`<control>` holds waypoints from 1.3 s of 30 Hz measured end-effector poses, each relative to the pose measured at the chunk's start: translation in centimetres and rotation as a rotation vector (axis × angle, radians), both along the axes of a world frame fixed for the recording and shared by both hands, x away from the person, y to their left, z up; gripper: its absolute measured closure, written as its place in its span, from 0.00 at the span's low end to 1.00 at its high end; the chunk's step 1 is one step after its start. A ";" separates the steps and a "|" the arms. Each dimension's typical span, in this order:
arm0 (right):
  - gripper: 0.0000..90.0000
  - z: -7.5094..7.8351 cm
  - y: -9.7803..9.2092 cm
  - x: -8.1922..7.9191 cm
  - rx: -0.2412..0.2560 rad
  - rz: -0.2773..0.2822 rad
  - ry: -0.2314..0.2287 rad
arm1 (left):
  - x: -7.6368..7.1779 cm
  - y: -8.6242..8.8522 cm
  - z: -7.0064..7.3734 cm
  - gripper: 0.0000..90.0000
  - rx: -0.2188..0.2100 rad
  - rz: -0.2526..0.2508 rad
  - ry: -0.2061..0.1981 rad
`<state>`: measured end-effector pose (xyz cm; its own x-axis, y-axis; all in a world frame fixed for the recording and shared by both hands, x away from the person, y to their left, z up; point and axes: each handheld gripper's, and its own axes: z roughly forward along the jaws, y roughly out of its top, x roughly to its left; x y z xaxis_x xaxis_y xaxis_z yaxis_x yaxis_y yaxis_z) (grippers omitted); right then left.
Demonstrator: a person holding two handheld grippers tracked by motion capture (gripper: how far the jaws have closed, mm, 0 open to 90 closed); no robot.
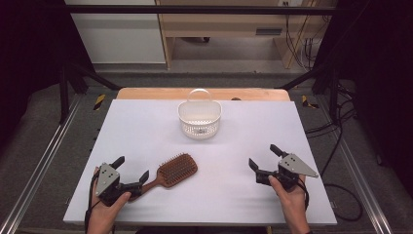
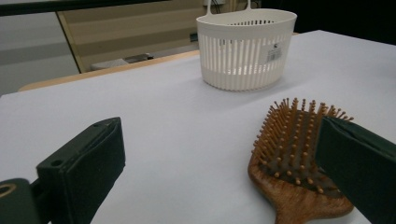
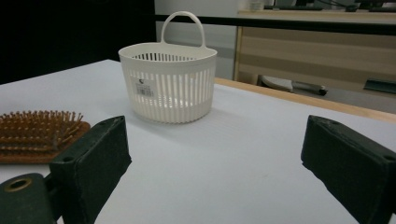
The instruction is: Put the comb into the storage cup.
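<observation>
A wooden paddle hairbrush [image 1: 173, 170] lies bristles up on the white table [image 1: 146, 131], its handle toward the near left. My left gripper [image 1: 131, 168] rests open just left of the brush, with its right jaw next to the handle. In the left gripper view the hairbrush [image 2: 294, 154] sits partly behind the right jaw. A white slotted basket [image 1: 199, 118] with a loop handle stands at the table's far middle. My right gripper [image 1: 264, 156] is open at the near right, nothing between its jaws. The right gripper view has the basket [image 3: 168, 81] ahead and the brush [image 3: 39, 133] at the left.
The white table top ends at a wooden strip [image 1: 146, 92] along its far edge. Metal frame rails [image 1: 44, 156] run down both sides. Cables [image 1: 336, 122] trail on the floor to the right. Wooden furniture [image 1: 219, 24] stands beyond the table.
</observation>
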<state>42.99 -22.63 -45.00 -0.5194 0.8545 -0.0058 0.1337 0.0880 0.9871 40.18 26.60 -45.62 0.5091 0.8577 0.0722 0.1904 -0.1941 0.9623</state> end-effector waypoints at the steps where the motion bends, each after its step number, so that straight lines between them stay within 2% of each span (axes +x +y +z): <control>1: 0.09 0.0 -0.1 -0.1 -0.003 -0.004 -0.004 | 0.0 -0.1 0.1 0.02 0.012 -0.011 0.003; 3: 0.09 0.0 -0.3 -0.2 0.001 -0.015 -0.013 | -0.1 -0.4 0.5 0.05 0.028 -0.042 0.015; 5: 0.09 0.0 -0.3 -0.3 0.001 -0.015 -0.019 | -0.3 -0.8 0.9 0.06 0.048 -0.062 0.010; 11: 0.12 -0.2 -0.3 -0.4 -0.016 0.005 -0.043 | -0.1 -1.7 1.9 0.05 0.088 -0.087 0.028; 14: 0.12 -0.3 -0.3 -0.5 -0.016 0.002 -0.046 | 0.0 -2.3 2.5 0.04 0.130 -0.104 0.039; 19: 0.11 -0.4 -0.4 -0.3 -0.019 -0.012 -0.052 | -0.4 -2.9 4.2 0.03 0.226 -0.100 0.093; 21: 0.11 -0.3 -0.6 -0.3 -0.010 -0.015 -0.053 | -0.3 -3.0 4.5 0.03 0.241 -0.123 0.125; 24: 0.10 -0.3 -0.8 -0.4 -0.007 -0.018 -0.054 | -0.1 -3.1 4.6 0.03 0.270 -0.135 0.148; 25: 0.10 -0.3 -0.8 -0.4 -0.005 -0.020 -0.053 | 0.0 -3.0 4.6 0.03 0.277 -0.134 0.168; 30: 0.10 -0.5 -0.5 -0.3 -0.007 -0.009 -0.047 | 0.3 -3.0 4.6 0.04 0.312 -0.138 0.205; 31: 0.10 -0.5 -0.5 -0.3 -0.008 -0.005 -0.044 | 0.3 -3.0 4.7 0.04 0.308 -0.141 0.224; 36: 0.10 -0.5 -0.5 -0.2 -0.004 -0.008 -0.040 | 0.8 -3.0 4.4 0.04 0.323 -0.189 0.255; 39: 0.10 -0.6 -0.3 -0.3 -0.014 -0.002 -0.039 | 1.6 -3.2 3.2 0.04 0.288 -0.196 0.296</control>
